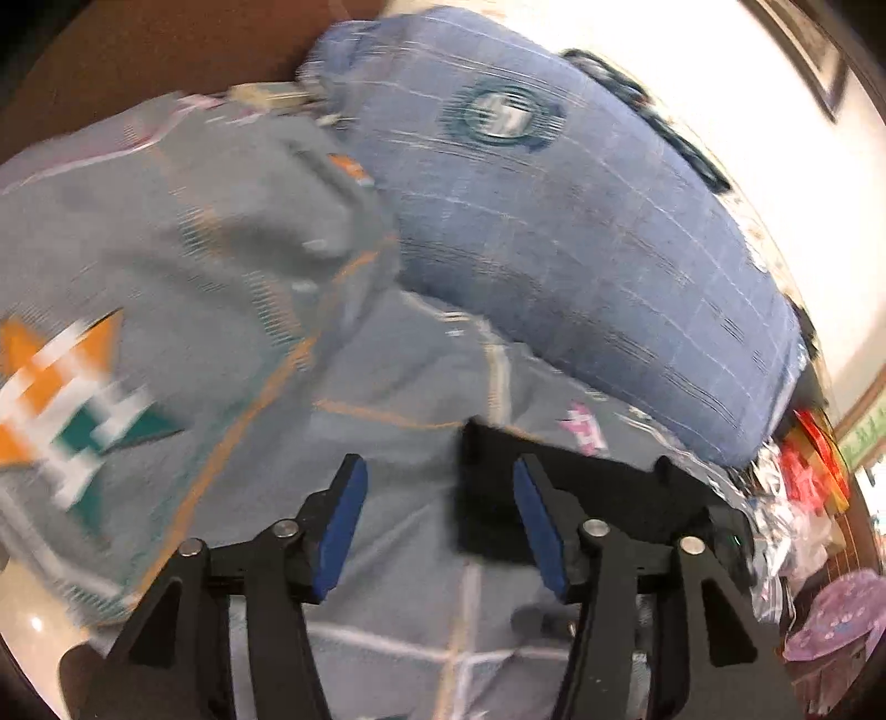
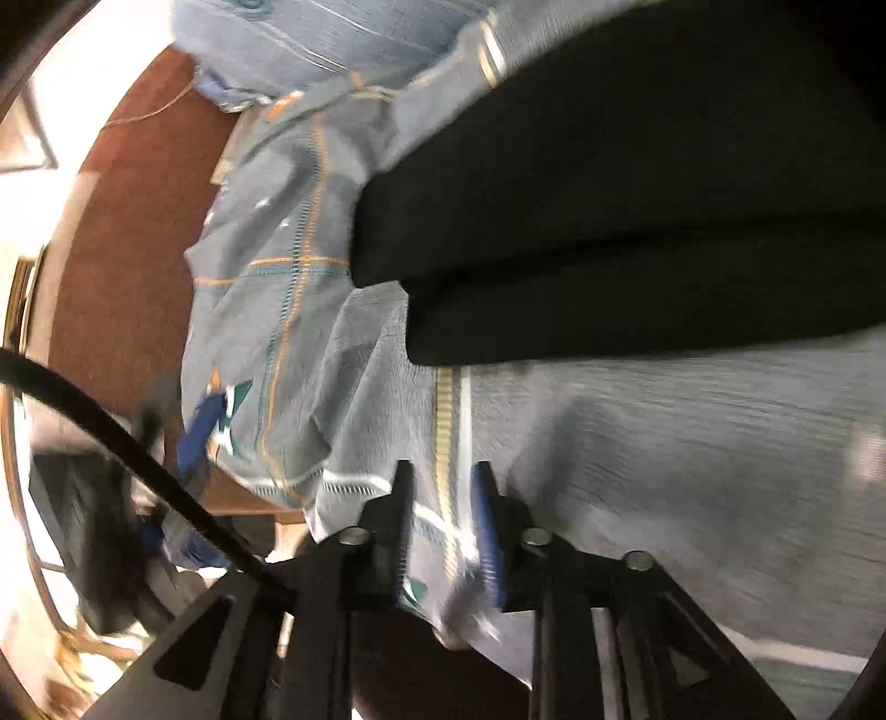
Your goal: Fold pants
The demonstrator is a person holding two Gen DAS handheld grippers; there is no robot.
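The black pants (image 2: 637,183) lie on a grey-blue patterned bedsheet (image 2: 664,443), with two dark leg ends at the upper right of the right wrist view. In the left wrist view a black piece of the pants (image 1: 493,487) shows just beyond my left gripper (image 1: 440,476), which is open and empty above the sheet (image 1: 387,387). My right gripper (image 2: 443,482) is partly closed around a bunched edge of the sheet (image 2: 443,559) at the bed's edge; whether it pinches it is unclear. Both views are motion-blurred.
A blue checked pillow (image 1: 554,221) lies at the back of the bed. A brown headboard (image 1: 138,50) stands behind it. Plastic bags and red items (image 1: 797,498) are piled at the right. Red-brown floor (image 2: 122,249) lies left of the bed.
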